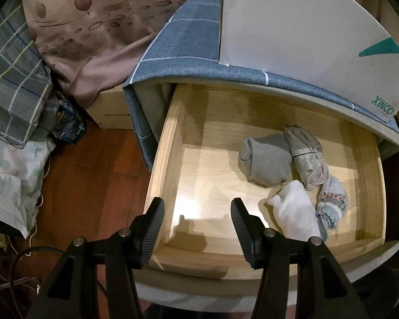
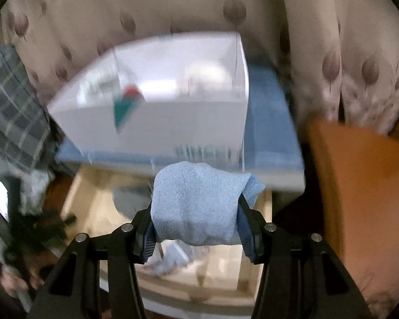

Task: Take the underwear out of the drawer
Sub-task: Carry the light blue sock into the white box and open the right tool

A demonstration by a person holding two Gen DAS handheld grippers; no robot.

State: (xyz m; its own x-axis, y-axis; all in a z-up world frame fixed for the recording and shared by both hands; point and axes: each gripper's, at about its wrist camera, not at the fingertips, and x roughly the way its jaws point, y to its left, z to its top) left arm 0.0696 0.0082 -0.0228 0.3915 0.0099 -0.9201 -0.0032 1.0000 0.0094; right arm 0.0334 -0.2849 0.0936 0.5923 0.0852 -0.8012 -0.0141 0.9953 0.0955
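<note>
The wooden drawer [image 1: 170, 143] stands pulled open from a cabinet draped in blue checked cloth. Rolled garments lie at its right side: a grey one [image 1: 266, 159], a beige patterned one [image 1: 307, 156], a white one [image 1: 295, 210] and a small blue-and-white one [image 1: 331, 204]. My left gripper [image 1: 196, 212] is open and empty above the drawer's front left corner. My right gripper [image 2: 196, 212] is shut on a rolled light-blue underwear [image 2: 196, 204], held above the blurred drawer [image 2: 77, 194].
A white box [image 1: 306, 34] sits on the cabinet top. A cardboard box [image 1: 111, 111], plaid cloth [image 1: 13, 79] and bags lie on the red-brown floor at left. A leaf-print curtain [image 2: 173, 8] hangs behind. An orange cushion [image 2: 359, 186] is at right.
</note>
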